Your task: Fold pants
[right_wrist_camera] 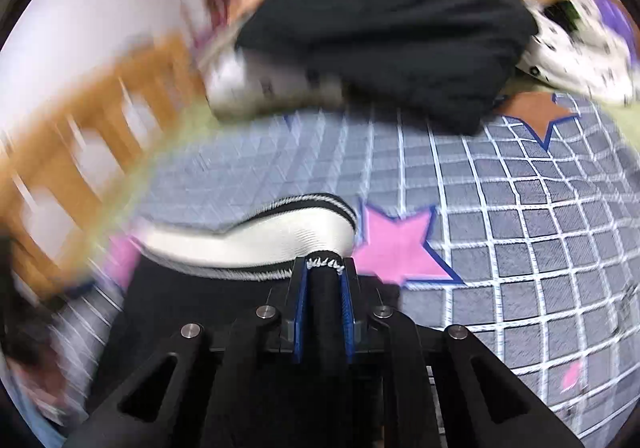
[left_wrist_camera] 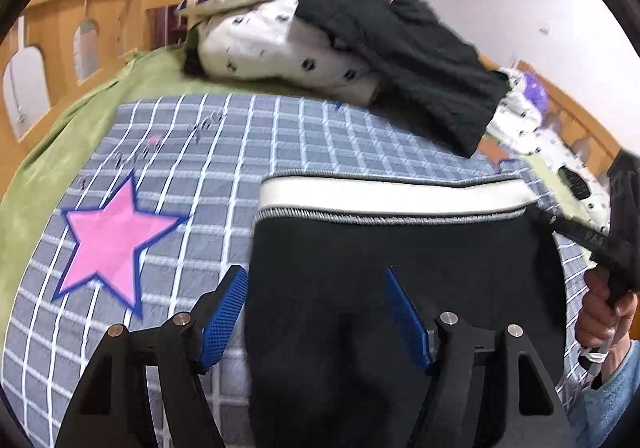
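Pants (left_wrist_camera: 400, 288), black with a white waistband (left_wrist_camera: 392, 196), lie flat on a grey checked blanket (left_wrist_camera: 280, 136) printed with pink stars, waistband at the far end and legs running toward the near edge of view. Nearest, the left gripper (left_wrist_camera: 316, 308) hovers over the pants' left edge with its blue pads (left_wrist_camera: 224, 312) spread wide and holding nothing; it looks poised to take that side. At the right corner of the waistband, the right gripper (right_wrist_camera: 324, 288) is clamped onto a pinch of black fabric just below the white band, probably so the corner can be lifted and carried over for a fold. The person's right hand (left_wrist_camera: 604, 312) wraps the handle, with the tool angled down and leftward to the cloth; the right wrist view is smeared by motion. Farther off, a dark garment (left_wrist_camera: 404, 60) is draped over spotted white bedding (left_wrist_camera: 280, 44), against a wooden bed frame (left_wrist_camera: 60, 20).
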Action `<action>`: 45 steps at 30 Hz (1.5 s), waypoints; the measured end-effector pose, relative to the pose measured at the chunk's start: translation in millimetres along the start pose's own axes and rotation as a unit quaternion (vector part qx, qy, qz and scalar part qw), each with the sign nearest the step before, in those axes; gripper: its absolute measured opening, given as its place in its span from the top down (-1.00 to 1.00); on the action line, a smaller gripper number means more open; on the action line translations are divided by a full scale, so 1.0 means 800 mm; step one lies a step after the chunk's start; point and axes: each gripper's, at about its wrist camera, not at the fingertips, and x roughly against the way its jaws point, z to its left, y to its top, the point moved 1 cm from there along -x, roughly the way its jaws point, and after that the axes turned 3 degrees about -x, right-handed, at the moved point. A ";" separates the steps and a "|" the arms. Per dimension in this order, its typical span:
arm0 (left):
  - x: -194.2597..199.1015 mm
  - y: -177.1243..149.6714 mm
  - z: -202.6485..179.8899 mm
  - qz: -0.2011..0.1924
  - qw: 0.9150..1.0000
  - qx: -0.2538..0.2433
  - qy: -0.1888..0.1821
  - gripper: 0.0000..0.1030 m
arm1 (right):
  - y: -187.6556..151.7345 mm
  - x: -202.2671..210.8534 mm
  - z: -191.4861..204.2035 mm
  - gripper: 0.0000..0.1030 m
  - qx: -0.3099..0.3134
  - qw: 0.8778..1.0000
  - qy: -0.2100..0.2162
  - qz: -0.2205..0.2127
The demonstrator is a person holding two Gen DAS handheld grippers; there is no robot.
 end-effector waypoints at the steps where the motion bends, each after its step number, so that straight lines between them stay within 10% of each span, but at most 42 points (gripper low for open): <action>1: -0.002 0.006 -0.005 -0.009 1.000 -0.005 0.000 -0.32 | 0.000 -0.001 0.001 0.71 0.017 1.000 -0.021 0.003; 4: -0.024 0.015 -0.017 -0.002 1.000 -0.024 -0.001 -0.33 | -0.022 -0.047 -0.006 0.55 0.074 0.990 -0.103 0.059; 10: -0.081 -0.007 -0.017 0.066 0.997 -0.033 0.036 -0.31 | -0.016 0.008 0.034 0.35 0.101 0.991 -0.077 -0.041; 13: -0.075 -0.014 -0.016 0.068 0.997 -0.031 0.032 -0.31 | -0.041 -0.045 0.042 0.35 0.116 0.988 -0.091 0.039; 26: 0.017 -0.117 -0.035 0.075 0.993 -0.059 0.063 -0.35 | -0.147 0.048 0.076 0.31 0.182 0.974 -0.129 0.040; 45: 0.215 -0.174 -0.079 0.034 0.995 -0.008 0.091 -0.57 | -0.205 0.230 0.096 -0.08 0.054 0.986 -0.157 0.014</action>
